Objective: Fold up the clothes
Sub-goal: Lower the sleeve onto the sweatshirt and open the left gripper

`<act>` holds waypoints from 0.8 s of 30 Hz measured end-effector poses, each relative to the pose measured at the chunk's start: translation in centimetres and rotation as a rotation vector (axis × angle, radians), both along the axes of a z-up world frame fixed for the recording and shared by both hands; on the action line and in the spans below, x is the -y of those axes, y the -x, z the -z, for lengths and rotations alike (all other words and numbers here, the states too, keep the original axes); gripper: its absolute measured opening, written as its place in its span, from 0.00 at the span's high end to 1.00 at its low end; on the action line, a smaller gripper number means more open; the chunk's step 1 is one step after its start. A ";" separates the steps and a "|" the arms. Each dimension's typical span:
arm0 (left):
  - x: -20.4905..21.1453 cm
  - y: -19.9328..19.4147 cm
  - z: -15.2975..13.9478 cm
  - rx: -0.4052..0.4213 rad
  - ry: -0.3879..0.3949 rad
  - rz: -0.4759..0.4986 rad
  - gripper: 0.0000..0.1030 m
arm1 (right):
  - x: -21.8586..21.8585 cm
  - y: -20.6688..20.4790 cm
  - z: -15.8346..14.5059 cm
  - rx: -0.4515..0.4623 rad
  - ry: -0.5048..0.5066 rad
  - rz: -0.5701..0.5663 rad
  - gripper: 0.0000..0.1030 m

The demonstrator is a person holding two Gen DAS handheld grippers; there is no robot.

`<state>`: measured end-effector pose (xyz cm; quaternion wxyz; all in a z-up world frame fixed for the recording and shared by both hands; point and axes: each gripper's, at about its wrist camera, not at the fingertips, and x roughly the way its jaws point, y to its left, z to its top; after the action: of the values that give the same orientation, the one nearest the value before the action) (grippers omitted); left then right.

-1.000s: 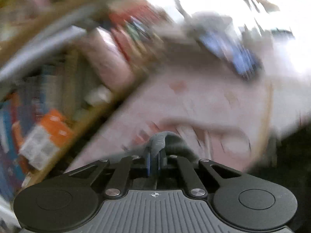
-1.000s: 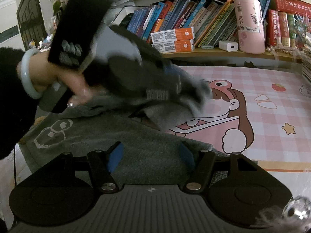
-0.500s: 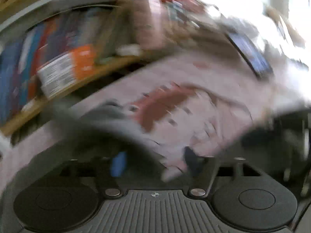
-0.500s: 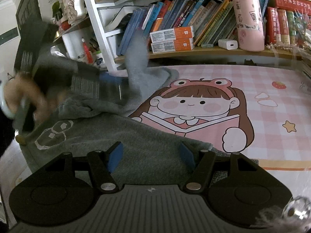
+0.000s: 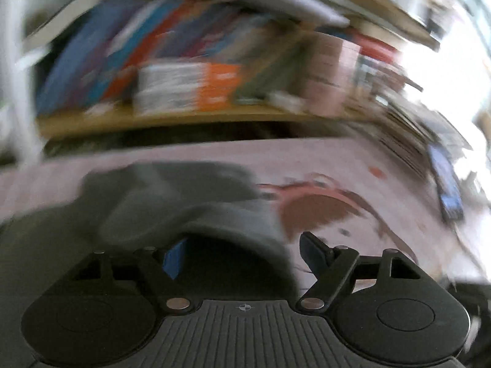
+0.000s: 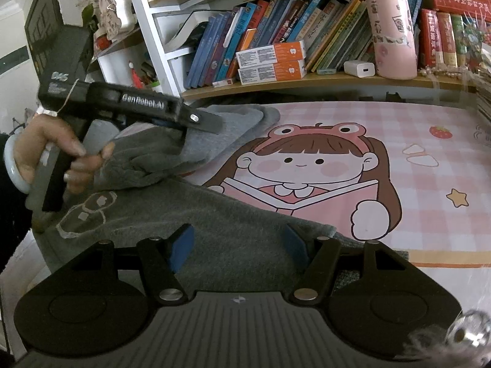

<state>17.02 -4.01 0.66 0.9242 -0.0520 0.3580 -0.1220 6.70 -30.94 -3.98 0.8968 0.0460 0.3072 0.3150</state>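
Note:
A dark grey garment [image 6: 184, 214] with a white outline drawing lies on the left of a pink cartoon mat [image 6: 414, 122]. One part of it is folded over, showing its lighter inside [image 6: 221, 135]. My left gripper [image 5: 242, 251] hangs just over that fold, and a hand [image 6: 46, 147] holds it. Its jaws are opening, and a hump of grey cloth [image 5: 214, 214] lies loose between the fingers, which do not press on it. The left wrist view is blurred. My right gripper [image 6: 238, 247] stands open low over the garment's near edge, gripping nothing.
A wooden shelf [image 6: 307, 84] runs along the back with several books, two orange boxes [image 6: 271, 61], a white charger [image 6: 359, 68] and a pink cup [image 6: 392, 36]. A white shelf unit [image 6: 144, 30] stands at the back left. A dark flat device [image 5: 445, 190] lies at the mat's right.
The left gripper was shut on a part of the grey garment, swung it over, then let it go and opened. That part now lies folded on the mat. The right gripper kept still.

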 end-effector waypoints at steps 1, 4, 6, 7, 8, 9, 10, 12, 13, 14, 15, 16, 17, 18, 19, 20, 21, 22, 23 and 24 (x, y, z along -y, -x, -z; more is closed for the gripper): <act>-1.4 -0.1 0.1 -0.021 0.053 -0.047 0.22 | 0.0 0.0 0.0 0.000 0.000 0.000 0.38; -5.4 -0.7 1.4 -0.110 0.253 -0.187 0.21 | -0.1 0.0 0.0 0.001 0.002 -0.001 0.38; -7.0 -1.0 2.6 -0.151 0.362 -0.262 0.21 | -0.1 0.0 0.0 0.001 0.003 -0.002 0.38; -7.8 -1.1 3.1 -0.165 0.415 -0.298 0.21 | -0.1 0.0 0.0 0.001 0.003 -0.002 0.38; -8.3 -1.1 3.3 -0.156 0.467 -0.328 0.21 | 0.0 0.0 0.0 0.001 0.002 -0.002 0.38; -8.8 -1.1 3.6 -0.148 0.517 -0.359 0.21 | 0.0 0.0 0.0 0.000 0.001 -0.002 0.38; -9.3 -1.1 3.8 -0.145 0.564 -0.395 0.22 | 0.0 0.0 0.0 0.000 0.000 -0.002 0.38; -10.1 -1.2 4.5 -0.133 0.652 -0.465 0.24 | 0.0 0.0 0.0 0.000 0.000 -0.002 0.38; -10.4 -1.2 4.7 -0.122 0.675 -0.491 0.24 | 0.0 0.0 0.0 0.001 0.000 -0.002 0.38; -10.5 -1.3 4.8 -0.112 0.676 -0.514 0.34 | -0.1 0.0 0.0 0.001 0.001 -0.003 0.38; -10.4 -1.5 4.8 -0.108 0.658 -0.534 0.56 | -0.1 0.0 0.0 0.002 0.002 -0.003 0.38; -10.3 -1.8 4.8 -0.103 0.642 -0.554 0.67 | -0.1 0.0 0.0 0.002 0.003 -0.003 0.38; -10.2 -2.0 4.9 -0.099 0.640 -0.570 0.85 | -0.1 0.0 0.0 0.003 0.004 -0.003 0.38; -9.9 -2.2 4.7 -0.078 0.639 -0.580 0.88 | -0.2 0.0 0.0 0.003 0.004 -0.003 0.38; -9.2 -2.5 4.1 -0.039 0.609 -0.567 0.88 | -0.2 0.0 0.0 0.004 0.005 -0.003 0.38; -8.2 -2.7 3.4 0.004 0.572 -0.544 0.89 | -0.2 0.0 0.0 0.004 0.006 -0.003 0.38; -6.5 -3.0 2.1 0.059 0.513 -0.480 0.89 | -0.2 0.0 0.0 0.005 0.007 -0.003 0.38; -4.3 -3.2 1.0 0.092 0.473 -0.392 0.89 | -0.2 0.0 0.0 0.005 0.008 -0.004 0.37; -1.9 -3.5 0.0 0.107 0.451 -0.276 0.88 | -0.2 0.0 0.0 0.005 0.008 -0.005 0.37; 0.4 -3.8 -0.9 0.118 0.432 -0.157 0.88 | -0.2 0.0 0.0 0.004 0.007 -0.005 0.37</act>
<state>20.83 -4.43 1.61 0.9176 -0.2689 0.2640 -0.1264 6.71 -30.75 -4.03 0.8969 0.0413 0.3064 0.3163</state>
